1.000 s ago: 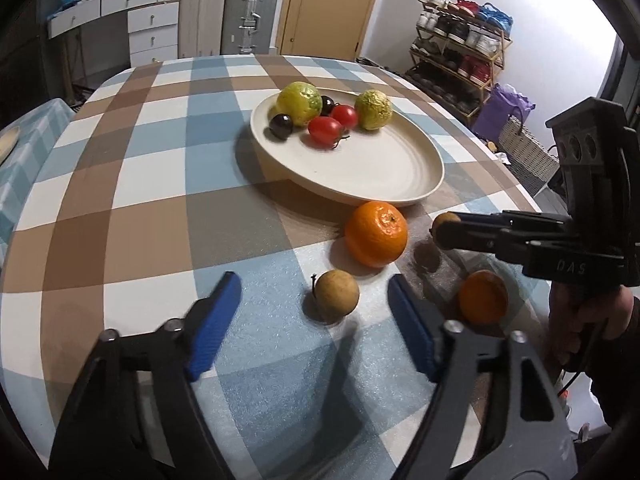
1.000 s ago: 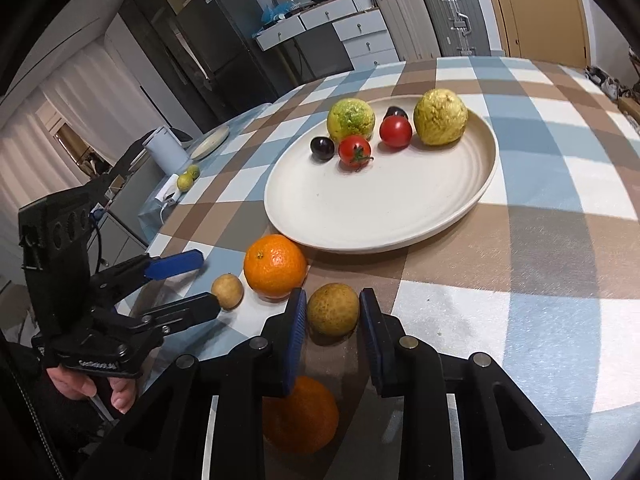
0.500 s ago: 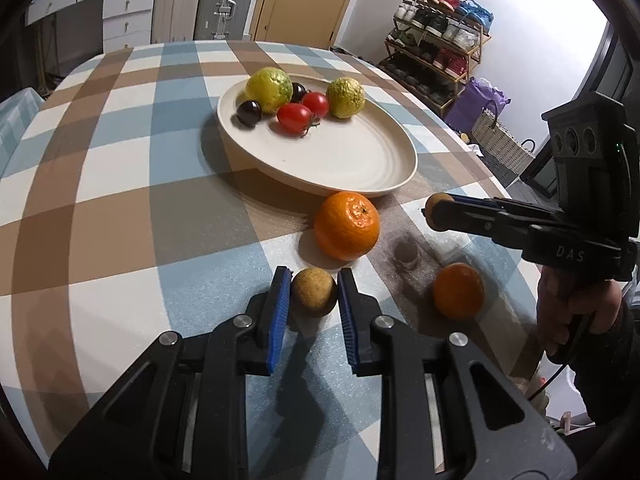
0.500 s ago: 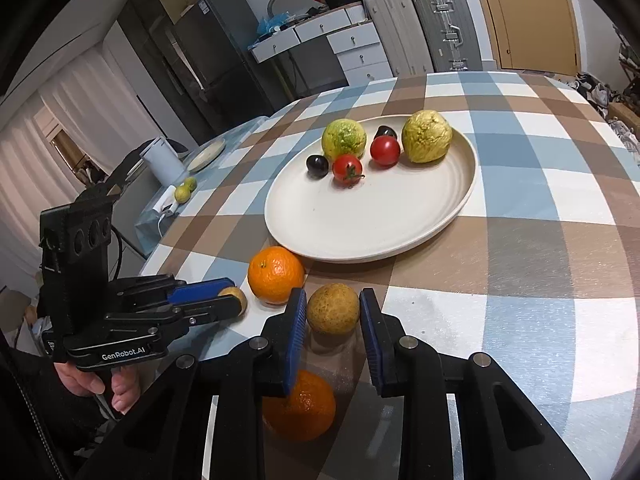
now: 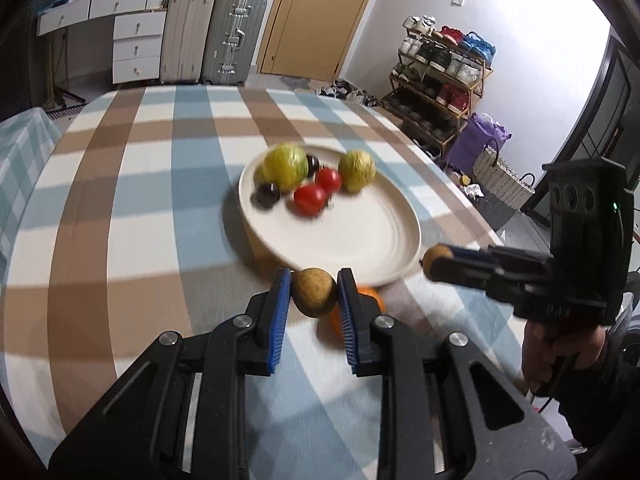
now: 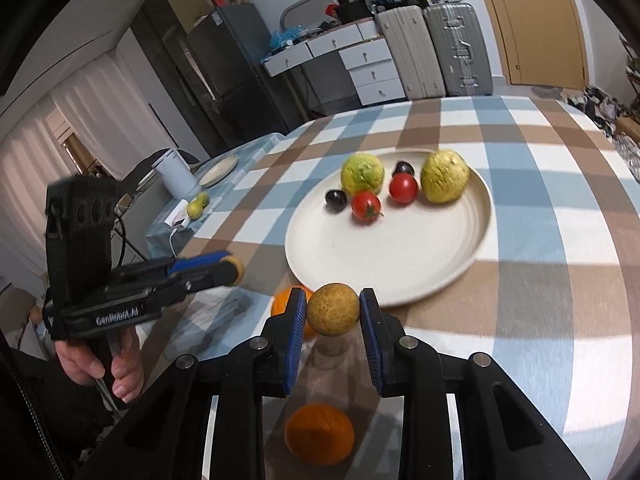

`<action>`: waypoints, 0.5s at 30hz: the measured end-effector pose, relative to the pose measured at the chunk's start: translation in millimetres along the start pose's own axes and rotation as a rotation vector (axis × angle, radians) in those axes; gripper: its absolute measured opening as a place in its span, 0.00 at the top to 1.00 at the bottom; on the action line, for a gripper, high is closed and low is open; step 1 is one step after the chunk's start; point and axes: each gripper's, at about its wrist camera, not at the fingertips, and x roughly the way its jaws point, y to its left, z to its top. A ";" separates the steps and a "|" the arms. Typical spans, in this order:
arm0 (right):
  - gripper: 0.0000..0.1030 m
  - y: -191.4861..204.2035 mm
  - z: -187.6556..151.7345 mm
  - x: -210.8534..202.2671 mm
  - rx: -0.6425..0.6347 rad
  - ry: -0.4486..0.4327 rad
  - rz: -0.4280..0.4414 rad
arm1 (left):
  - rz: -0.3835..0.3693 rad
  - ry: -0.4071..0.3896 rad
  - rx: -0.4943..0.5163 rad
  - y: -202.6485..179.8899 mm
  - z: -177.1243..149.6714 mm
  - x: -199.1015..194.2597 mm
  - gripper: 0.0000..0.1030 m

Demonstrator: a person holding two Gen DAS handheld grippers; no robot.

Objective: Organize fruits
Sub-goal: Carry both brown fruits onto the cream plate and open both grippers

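Observation:
My left gripper (image 5: 314, 286) is shut on a small brown round fruit (image 5: 313, 294) and holds it above the checked tablecloth, just before the cream plate (image 5: 352, 240). My right gripper (image 6: 333, 304) is shut on a larger yellow-brown fruit (image 6: 333, 310), also lifted. In the left wrist view the right gripper (image 5: 436, 259) shows on the right. In the right wrist view the left gripper (image 6: 236, 268) shows on the left. One orange (image 6: 319, 434) lies under the right gripper. Another orange (image 5: 370, 294) sits half hidden by the plate's near rim. The plate holds two yellow-green fruits, two tomatoes and two dark fruits.
A side table at the left carries a white kettle (image 6: 176, 174), a small plate (image 6: 219, 168) and two limes (image 6: 198, 205). Suitcases (image 5: 232, 36) and drawers (image 5: 136, 48) stand beyond the table. A shoe rack (image 5: 440, 76) and a basket (image 5: 500, 180) stand off its right edge.
The left gripper closed on the small brown fruit and raised it off the cloth toward the plate. The right gripper rose a little with its fruit.

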 end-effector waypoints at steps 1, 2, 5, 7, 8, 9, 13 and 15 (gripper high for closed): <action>0.73 0.5 3.2 1.1 -0.003 -0.001 0.005 | -0.003 -0.002 0.003 0.4 6.8 2.0 0.79; 0.73 1.0 7.9 2.9 -0.007 -0.003 0.011 | -0.004 -0.004 0.007 0.0 13.4 6.1 0.79; 0.73 0.7 20.4 8.8 -0.017 -0.006 0.019 | -0.008 -0.001 0.015 1.5 29.0 17.3 0.79; 0.73 0.9 30.8 13.3 -0.027 -0.016 0.026 | -0.005 0.009 0.019 3.8 37.9 27.5 0.79; 0.73 0.5 37.5 16.9 -0.035 -0.021 0.029 | -0.005 0.013 0.021 4.8 41.4 32.2 0.79; 0.73 -0.1 41.7 19.8 -0.039 -0.022 0.031 | -0.003 0.017 0.018 6.1 44.7 36.9 0.79; 0.73 -4.2 59.3 37.4 -0.048 -0.004 0.036 | -0.004 0.028 -0.007 18.3 57.1 52.8 0.79; 0.73 -5.4 64.0 49.3 -0.055 0.022 0.034 | -0.015 0.036 -0.018 23.6 60.6 59.8 0.79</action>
